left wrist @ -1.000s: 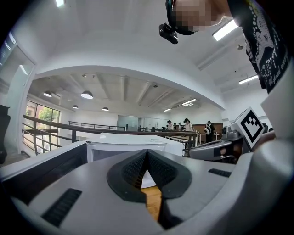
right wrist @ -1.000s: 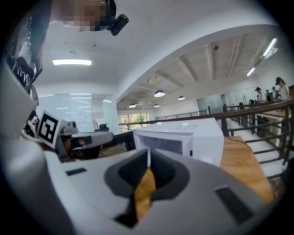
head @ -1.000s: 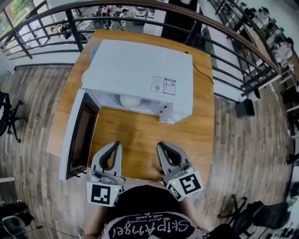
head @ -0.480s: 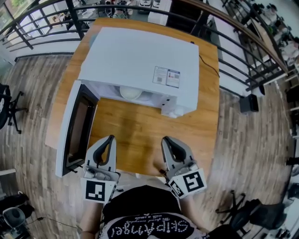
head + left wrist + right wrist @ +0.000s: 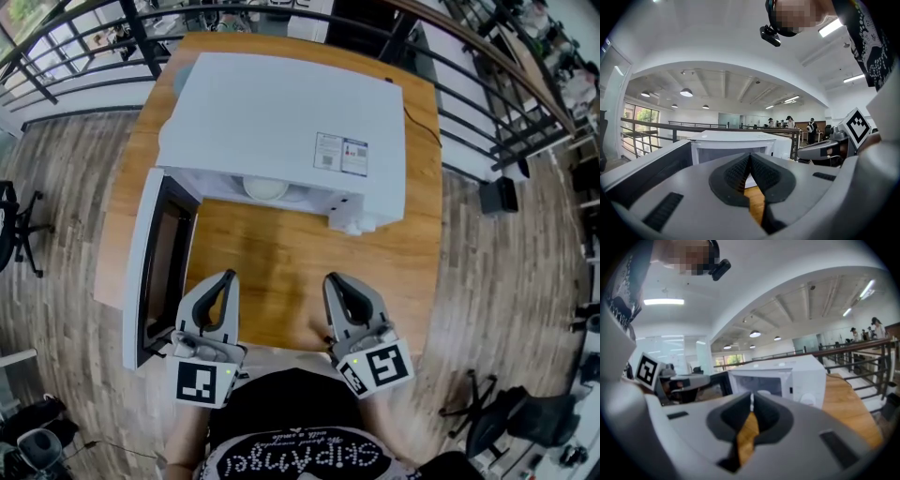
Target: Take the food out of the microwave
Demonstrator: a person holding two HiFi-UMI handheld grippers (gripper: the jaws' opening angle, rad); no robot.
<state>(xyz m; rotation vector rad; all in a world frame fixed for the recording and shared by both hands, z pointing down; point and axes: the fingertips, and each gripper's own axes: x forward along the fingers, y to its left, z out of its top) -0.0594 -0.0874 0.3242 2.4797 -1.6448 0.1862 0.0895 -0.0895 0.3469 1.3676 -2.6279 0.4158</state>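
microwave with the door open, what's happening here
A person holds tongs in each hand, the left tongs and right tongs both shut and empty, over the near edge of the wooden table in front of the white microwave. Its door stands swung open, and a pale round dish sits inside, not yet taken out.

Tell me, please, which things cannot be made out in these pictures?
- Head view: the microwave's top hides its cavity; only a pale dish's edge shows, not its contents.
- Left gripper view: the left gripper's shut fingers cover the cavity's lower part.
- Right gripper view: the dish is small and blurred.
- Head view: the label's print is too small.
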